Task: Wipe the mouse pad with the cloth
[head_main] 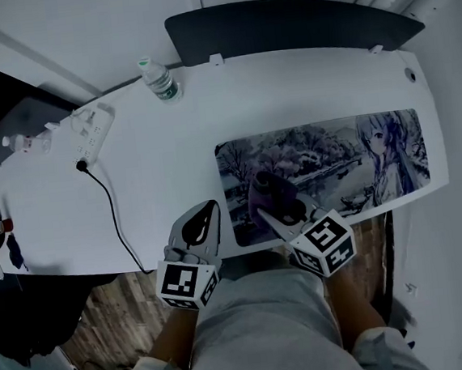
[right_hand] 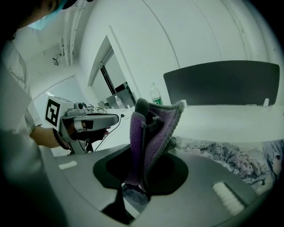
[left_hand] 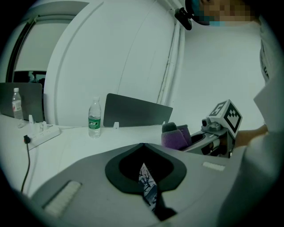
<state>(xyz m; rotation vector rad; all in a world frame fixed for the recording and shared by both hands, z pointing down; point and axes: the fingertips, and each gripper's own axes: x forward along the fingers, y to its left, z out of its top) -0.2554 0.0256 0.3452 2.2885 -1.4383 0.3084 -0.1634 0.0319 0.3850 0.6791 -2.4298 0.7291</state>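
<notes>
The right gripper (head_main: 289, 215) pinches the purple fleece cloth (head_main: 267, 191) above the illustrated mouse pad (head_main: 334, 158) at its near left corner; the left gripper (head_main: 203, 217) is closed, empty.

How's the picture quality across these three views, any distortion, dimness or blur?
Head view: dim and bluish, table edges bowed, mouse pad print sharp. Left gripper view: fisheye with black corners, mosaic patch at top, bottle crisp. Right gripper view: same fisheye, cloth in focus.

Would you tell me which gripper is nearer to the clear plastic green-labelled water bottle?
Left. The left gripper is at the white desk's near edge, almost directly across from the clear plastic bottle; the right gripper, holding the purple cloth, sits farther right.
</notes>
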